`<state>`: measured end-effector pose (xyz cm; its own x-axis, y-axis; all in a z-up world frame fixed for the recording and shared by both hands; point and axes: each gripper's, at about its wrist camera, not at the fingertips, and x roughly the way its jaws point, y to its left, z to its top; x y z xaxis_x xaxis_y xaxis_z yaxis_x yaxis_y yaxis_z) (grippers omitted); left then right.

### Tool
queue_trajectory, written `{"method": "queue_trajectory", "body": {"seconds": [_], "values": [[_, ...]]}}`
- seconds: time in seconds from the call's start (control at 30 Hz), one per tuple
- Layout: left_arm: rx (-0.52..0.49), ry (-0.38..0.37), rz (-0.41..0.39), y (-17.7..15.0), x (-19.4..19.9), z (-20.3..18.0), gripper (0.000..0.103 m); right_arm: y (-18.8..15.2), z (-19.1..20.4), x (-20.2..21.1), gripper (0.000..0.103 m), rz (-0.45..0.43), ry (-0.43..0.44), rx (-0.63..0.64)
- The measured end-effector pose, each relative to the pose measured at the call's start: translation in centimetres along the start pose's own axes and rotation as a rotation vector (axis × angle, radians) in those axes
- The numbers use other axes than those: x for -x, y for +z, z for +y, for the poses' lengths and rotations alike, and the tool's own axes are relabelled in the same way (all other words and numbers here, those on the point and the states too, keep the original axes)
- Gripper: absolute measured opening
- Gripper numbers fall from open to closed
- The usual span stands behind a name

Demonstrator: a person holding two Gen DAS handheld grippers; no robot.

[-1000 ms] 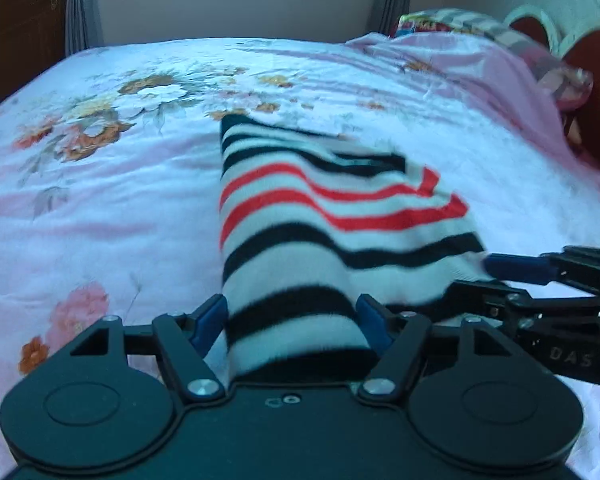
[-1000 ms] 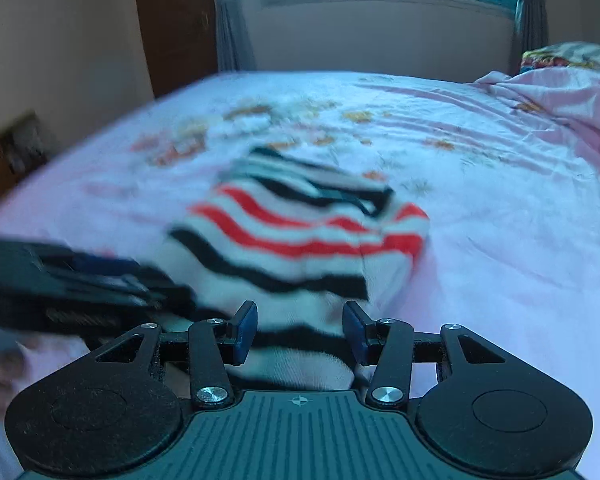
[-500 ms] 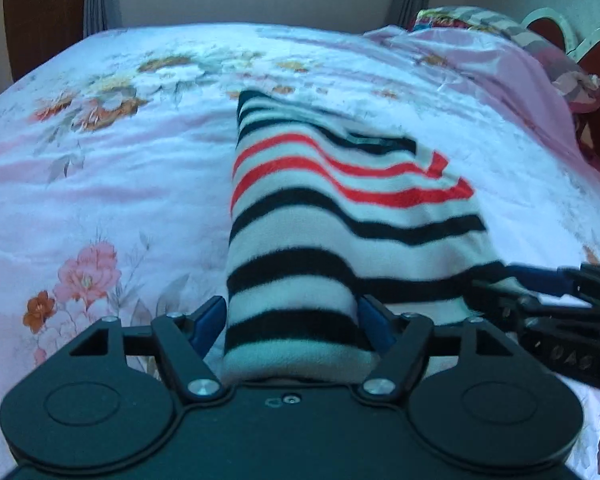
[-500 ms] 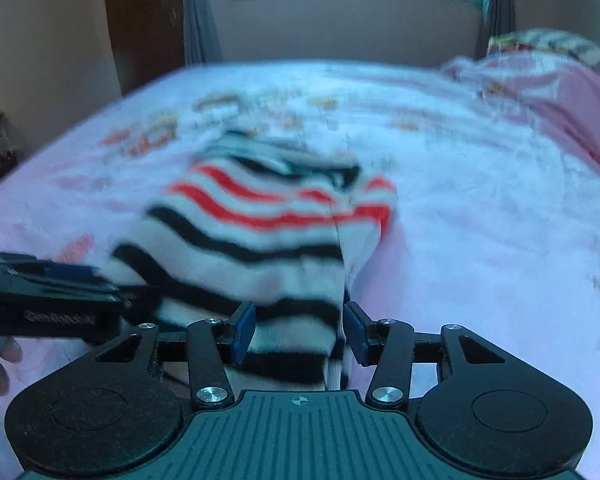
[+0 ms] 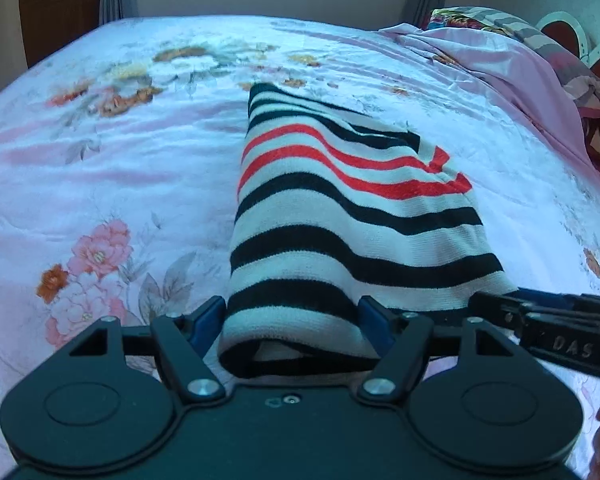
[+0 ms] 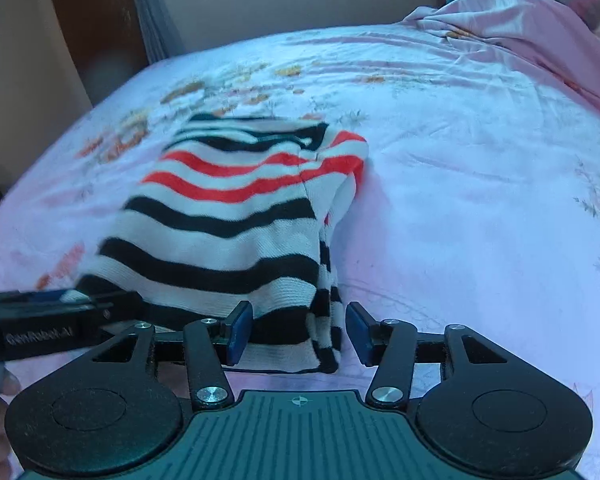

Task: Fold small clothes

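A small striped garment (image 5: 340, 208), white with black and red bands, lies stretched over the floral bedsheet (image 5: 100, 168); it also shows in the right wrist view (image 6: 236, 220). My left gripper (image 5: 292, 316) has its jaws spread around the garment's near left hem, which fills the gap between the pads. My right gripper (image 6: 300, 328) has its jaws spread around the near right hem. The right gripper enters the left wrist view (image 5: 540, 312) from the right. The left gripper enters the right wrist view (image 6: 60, 312) from the left.
A pink blanket (image 5: 500, 64) and a striped pillow (image 5: 540, 32) are heaped at the bed's far right. A dark wooden door (image 5: 56, 4) and curtains stand behind the bed. The bedsheet (image 6: 480, 160) stretches to the right of the garment.
Both grippers have drawn back toward the near side with the hem between their jaws, so the garment lies longer and flatter. The right view has steadied.
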<state>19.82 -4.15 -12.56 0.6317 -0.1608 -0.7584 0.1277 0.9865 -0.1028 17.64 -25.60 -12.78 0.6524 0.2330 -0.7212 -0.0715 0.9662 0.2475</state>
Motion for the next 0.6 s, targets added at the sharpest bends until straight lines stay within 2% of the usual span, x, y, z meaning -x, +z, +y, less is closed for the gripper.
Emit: {"method": "queue_trajectory", "body": {"seconds": [0.03, 0.1, 0.4, 0.47, 0.6], "values": [[-0.007, -0.002, -0.005, 0.0, 0.3, -0.1, 0.071, 0.0, 0.1, 0.5, 0.07, -0.008, 0.001, -0.004], [-0.012, 0.002, -0.008, 0.0, 0.8, -0.3, 0.071, 0.0, 0.3, 1.4, 0.077, -0.032, 0.011, 0.0], [-0.008, -0.01, -0.04, -0.3, 3.3, -0.9, 0.072, -0.2, 1.5, 3.9, 0.078, -0.067, 0.028, 0.009], [-0.012, -0.012, -0.044, -0.3, 3.8, -1.0, 0.072, -0.4, 1.6, 4.3, 0.087, -0.063, 0.025, 0.006], [-0.011, -0.02, -0.06, -0.5, 5.1, -1.3, 0.074, -0.8, 1.8, 5.4, 0.089, -0.071, 0.031, 0.006]]}}
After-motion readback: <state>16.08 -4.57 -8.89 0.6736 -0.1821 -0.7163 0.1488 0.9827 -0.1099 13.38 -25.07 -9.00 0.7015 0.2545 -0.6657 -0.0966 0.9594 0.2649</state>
